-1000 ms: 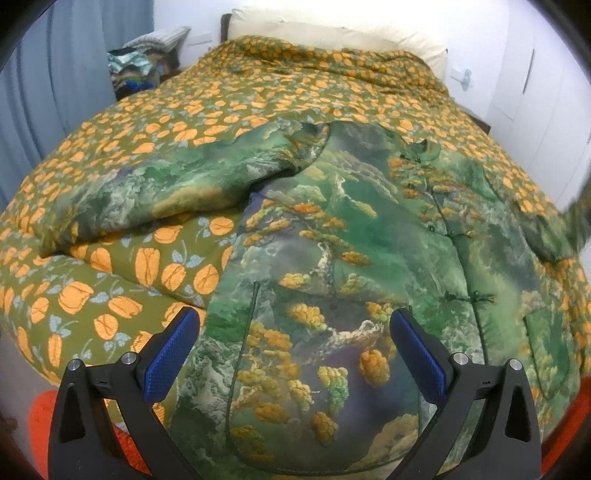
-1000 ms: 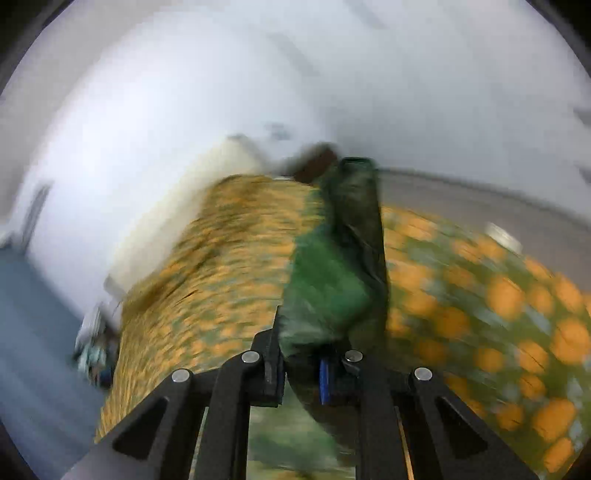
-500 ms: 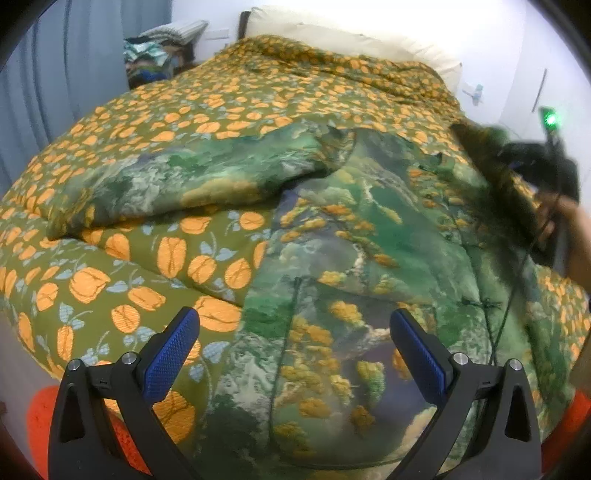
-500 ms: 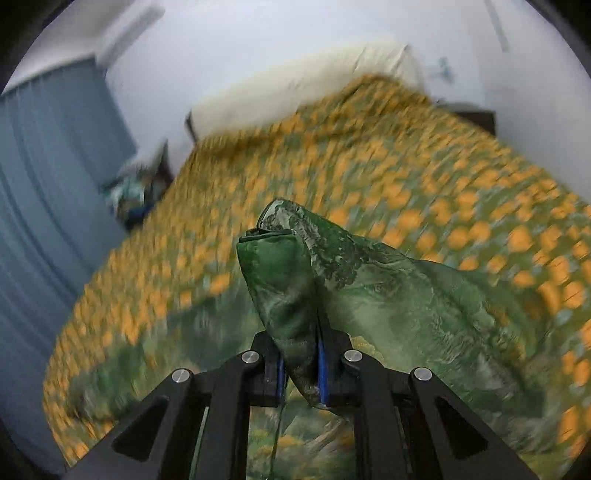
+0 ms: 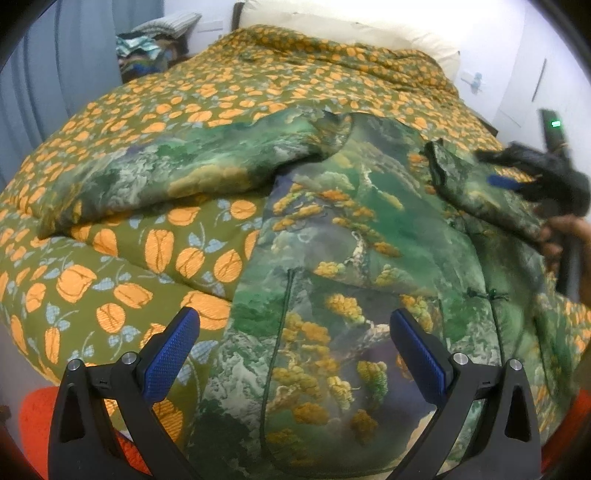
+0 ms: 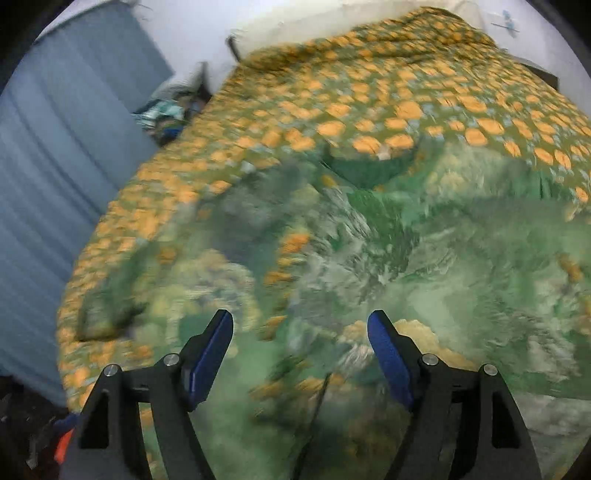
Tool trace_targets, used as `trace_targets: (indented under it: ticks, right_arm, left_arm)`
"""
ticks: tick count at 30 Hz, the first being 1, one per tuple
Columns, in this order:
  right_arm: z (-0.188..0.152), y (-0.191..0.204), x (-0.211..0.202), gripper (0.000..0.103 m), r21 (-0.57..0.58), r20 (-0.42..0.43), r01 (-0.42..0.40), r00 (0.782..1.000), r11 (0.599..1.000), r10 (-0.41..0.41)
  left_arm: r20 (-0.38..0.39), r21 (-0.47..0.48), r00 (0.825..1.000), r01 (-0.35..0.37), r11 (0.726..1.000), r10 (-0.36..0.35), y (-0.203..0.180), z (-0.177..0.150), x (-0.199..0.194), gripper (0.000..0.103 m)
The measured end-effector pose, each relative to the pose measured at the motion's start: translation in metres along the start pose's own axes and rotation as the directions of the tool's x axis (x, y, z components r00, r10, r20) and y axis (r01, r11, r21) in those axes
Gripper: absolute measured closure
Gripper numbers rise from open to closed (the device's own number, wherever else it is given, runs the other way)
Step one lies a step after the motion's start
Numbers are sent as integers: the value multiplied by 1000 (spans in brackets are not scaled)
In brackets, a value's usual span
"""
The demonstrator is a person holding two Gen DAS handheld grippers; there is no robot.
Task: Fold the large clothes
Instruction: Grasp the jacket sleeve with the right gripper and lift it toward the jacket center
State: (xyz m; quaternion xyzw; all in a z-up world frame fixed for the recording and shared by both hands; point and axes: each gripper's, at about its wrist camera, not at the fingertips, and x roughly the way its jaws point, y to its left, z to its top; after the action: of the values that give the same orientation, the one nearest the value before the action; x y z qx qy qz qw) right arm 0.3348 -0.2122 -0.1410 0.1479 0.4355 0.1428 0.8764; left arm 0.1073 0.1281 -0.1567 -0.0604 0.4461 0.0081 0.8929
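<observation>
A large green jacket (image 5: 354, 266) with a landscape print lies front up on the bed. Its left sleeve (image 5: 177, 184) stretches out to the left. Its right sleeve (image 5: 487, 192) lies folded across the chest. My left gripper (image 5: 295, 339) is open and empty above the jacket's lower hem. My right gripper (image 6: 299, 339) is open and empty just above the jacket (image 6: 369, 266); it also shows in the left wrist view (image 5: 524, 173) at the right, over the folded sleeve.
The bed has an olive cover with orange flowers (image 5: 258, 81) and a cream pillow (image 5: 351, 26) at the head. A pile of clothes (image 5: 151, 51) sits at the back left by a blue curtain (image 6: 55, 155). An orange rug (image 5: 33, 421) lies below.
My right gripper carried the right sleeve over the jacket's chest, then opened and let it go. My left gripper stayed open and shifted slightly.
</observation>
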Motion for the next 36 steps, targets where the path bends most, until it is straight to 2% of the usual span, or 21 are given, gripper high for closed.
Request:
trace_targets:
  ticks: [1,4,5,7,9,12,13,15,17,19,21,23,25,28,30,33,36]
  right_arm:
    - [2,-2,-18,21,-18,25,23,999,1000,-23]
    - [8,-16,-42,18,-65,60,153,987,986,-149]
    - [11,-26,-44,18,-89,61,221,974,971,-217]
    - [16,-47,-36,18,-103,35,308,951,946,-306]
    - [17,-65,-22,18,-98,-2,345,938,934,-346]
    - [-2,-87,24,16,-115,-172,330,922,937,-346]
    - [-8,-87,31,16,-139,-188,335,915,932,-357]
    - [-11,-84,29,16,-172,-162,341,916,924,-368]
    - [-2,-80,16,18,-154,-144,344,920,926,-365]
    - [8,-64,0,19,-159,-86,329,935,931,-345]
    - [19,-48,-3,19,-183,-67,303,945,935,-320]
    - [35,-28,11,19,-210,-82,272,952,939,-294]
    - [46,-16,38,19,-223,-121,257,950,940,-288]
    - [44,-16,76,19,-214,-172,282,931,935,-321]
    - [36,-25,102,17,-182,-237,294,913,938,-332]
    - [34,-25,100,17,-168,-216,293,921,941,-325]
    - [32,-17,69,18,-159,-162,266,943,951,-291]
  left_arm:
    - [1,1,1000,3,1000,-3,-1,0,0,1]
    - [-1,-3,1000,18,1000,-18,-2,0,1,1]
    - [-2,-3,1000,23,1000,-23,-2,0,1,1]
    - [-4,5,1000,22,1000,-22,-4,0,1,1]
    - [-3,13,1000,11,1000,-11,-6,0,1,1]
    - [-4,17,1000,-7,1000,7,-5,-2,2,1]
    - [-5,15,1000,-11,1000,11,-4,-2,2,1]
    - [-6,5,1000,-12,1000,12,-1,-3,1,1]
    - [-6,-6,1000,-9,1000,9,0,-3,1,1]
    - [-8,-11,1000,-3,1000,3,0,-3,2,1]
    - [-13,-10,1000,3,1000,-4,-3,-2,4,1]
    - [-17,-1,1000,0,1000,0,-5,-3,5,1]
    - [-12,17,1000,-11,1000,11,-8,-5,4,1]
    - [-5,40,999,-34,999,34,-9,-8,2,1]
    - [-10,47,999,-43,998,44,-7,-9,2,1]
    - [-12,39,999,-39,999,39,-3,-7,2,1]
    - [-24,13,999,-35,999,35,4,-5,4,1]
